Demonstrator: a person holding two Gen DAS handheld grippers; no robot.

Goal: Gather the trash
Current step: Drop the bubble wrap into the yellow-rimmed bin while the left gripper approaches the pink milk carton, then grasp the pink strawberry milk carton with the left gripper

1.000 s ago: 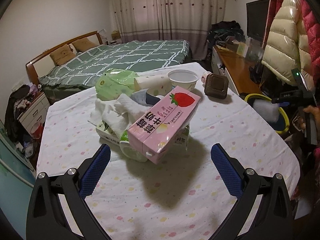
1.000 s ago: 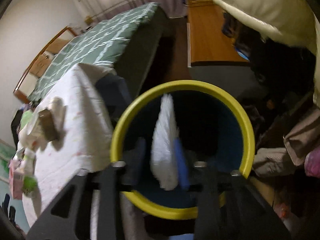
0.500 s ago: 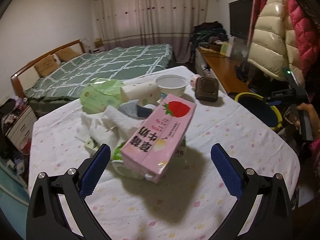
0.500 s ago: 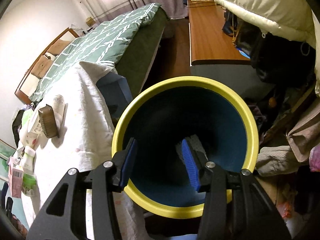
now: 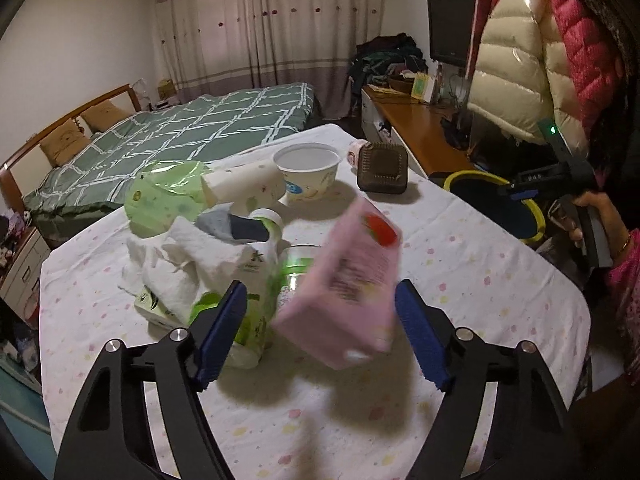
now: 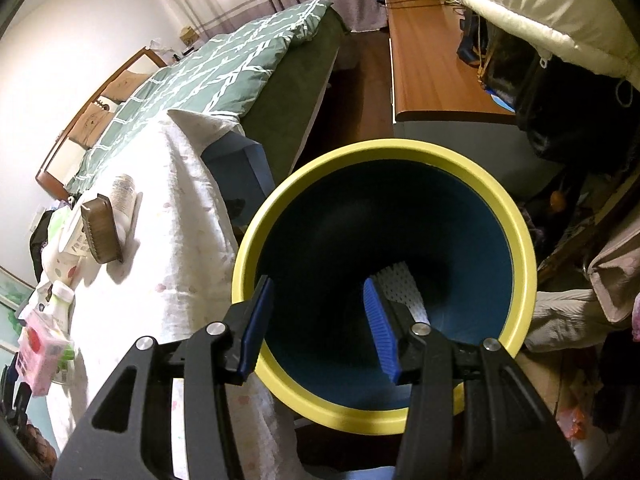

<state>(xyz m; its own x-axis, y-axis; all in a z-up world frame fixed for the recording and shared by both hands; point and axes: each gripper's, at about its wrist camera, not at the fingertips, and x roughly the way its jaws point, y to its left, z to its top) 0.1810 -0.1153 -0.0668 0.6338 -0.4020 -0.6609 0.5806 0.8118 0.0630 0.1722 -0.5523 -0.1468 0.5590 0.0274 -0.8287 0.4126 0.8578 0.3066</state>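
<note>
While the left gripper [image 5: 320,332] hangs low over the table [image 5: 460,272], its blue pads stand spread wide with the pink strawberry milk carton [image 5: 344,288] between them, tilted and blurred; whether either pad touches it I cannot tell. Just behind the carton sits a green-labelled bottle [image 5: 256,280] under crumpled white tissues [image 5: 188,260], with a green plastic bag [image 5: 168,192] and a white yogurt cup [image 5: 306,172] farther back (a small brown box [image 5: 382,170] stands beside the cup).

Over at the table's far edge, the right gripper [image 6: 316,324] hovers above the mouth of the yellow-rimmed bin [image 6: 520,240], its fingers parted and holding nothing. Down inside the bin's dark blue interior lies a white dotted piece of trash [image 6: 402,284], partly hidden behind the right pad. The bin stands on the floor just beside the table, near the wooden desk [image 6: 428,60].
</note>
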